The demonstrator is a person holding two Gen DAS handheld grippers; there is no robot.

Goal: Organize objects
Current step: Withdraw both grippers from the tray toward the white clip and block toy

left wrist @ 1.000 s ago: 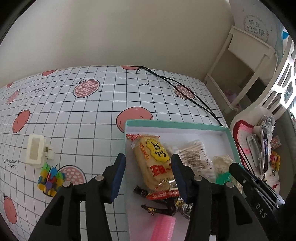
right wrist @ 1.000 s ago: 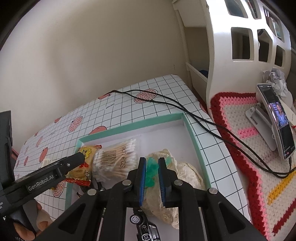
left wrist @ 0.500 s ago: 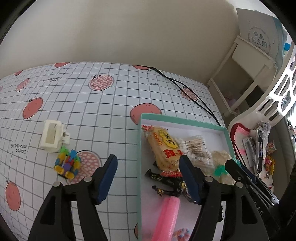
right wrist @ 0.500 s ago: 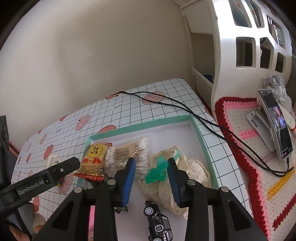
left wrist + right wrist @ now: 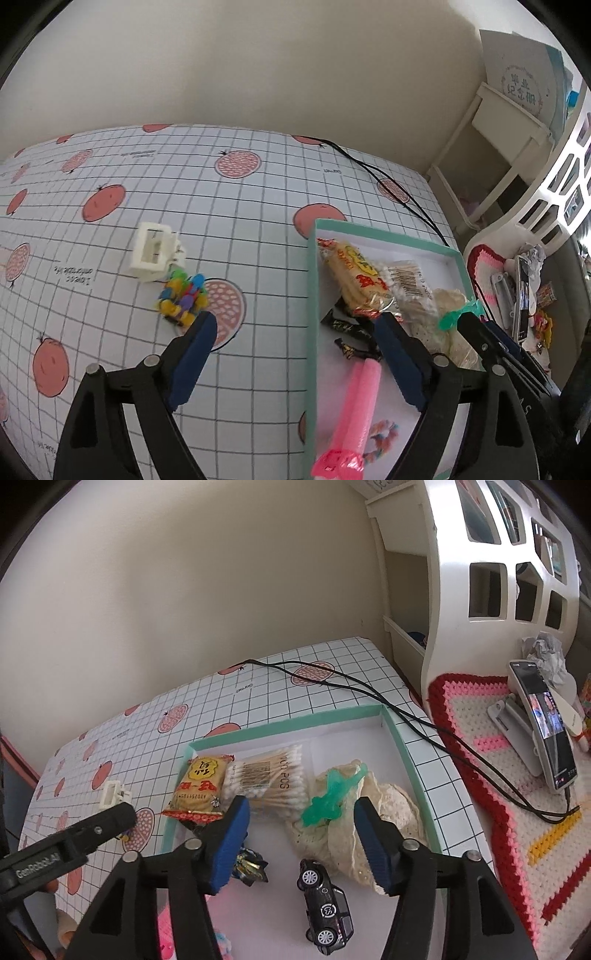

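A teal-rimmed white box (image 5: 312,295) (image 5: 280,728) lies on the gridded tablecloth. It holds a yellow snack packet (image 5: 354,273) (image 5: 201,786), a pack of cotton swabs (image 5: 269,779), a cream lace cloth (image 5: 388,812) with a green toy (image 5: 332,794) on it, a black toy car (image 5: 325,904) and a pink tube (image 5: 362,391). My left gripper (image 5: 295,354) straddles the box's left rim, its jaws opening with nothing held. My right gripper (image 5: 301,843) hovers just short of the green toy, jaws opening and nothing pressed between them.
A white clip (image 5: 153,253) and a small multicoloured toy (image 5: 183,295) lie on the cloth left of the box. A black cable (image 5: 369,686) runs past the box's far corner. On the right, a phone on a stand (image 5: 546,723) sits on a crochet mat (image 5: 517,812) below white shelving.
My left gripper opened away from the snack packet and drew back to the left. My right gripper opened and left the green toy lying on the lace cloth.
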